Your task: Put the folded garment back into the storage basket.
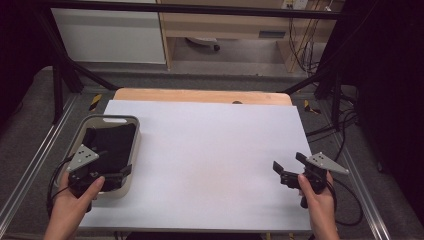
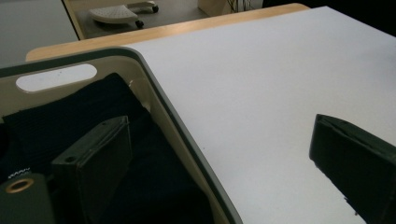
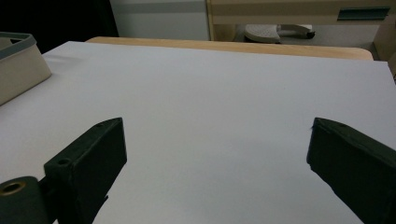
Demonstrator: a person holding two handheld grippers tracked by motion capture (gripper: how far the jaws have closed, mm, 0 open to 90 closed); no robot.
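Dark cloth [image 1: 111, 146] is lying bundled in the beige basket [image 1: 136, 131] at the near left of the bench [image 1: 210, 150], and that is where the work is pointing. Nearest the person, the left claw [image 1: 119, 176] is hanging over the basket's near right corner with its jaws standing wide; in the left gripper view one jaw is sitting over the cloth [image 2: 84, 126] inside the basket while the other is out over the white bench top [image 2: 261, 93], so the claw is straddling the basket's rim [image 2: 187, 135] and gripping nothing. At the near right, the right claw [image 1: 287, 165] is hovering just above the bare bench, jaws also spread wide and empty, pointing toward the far left, well apart from the basket.

To do the pick well, I judge the left claw should be shifting left so both jaws clear the rim and come down on a raised fold of the cloth, not on the basket wall; closing across the rim as it stands now would be pinching plastic. A grip on a thick fold near the top of the bundle should be lifting the cloth cleanly, and the right claw is waiting in a good place to take a second corner once it comes out.

Farther back, the basket is holding the cloth alone as far as I can tell, dark fabric filling most of it up to the handle slot [image 1: 114, 120] at its far end. Beyond that the white bench top is running to a wooden edge [image 1: 200, 95].
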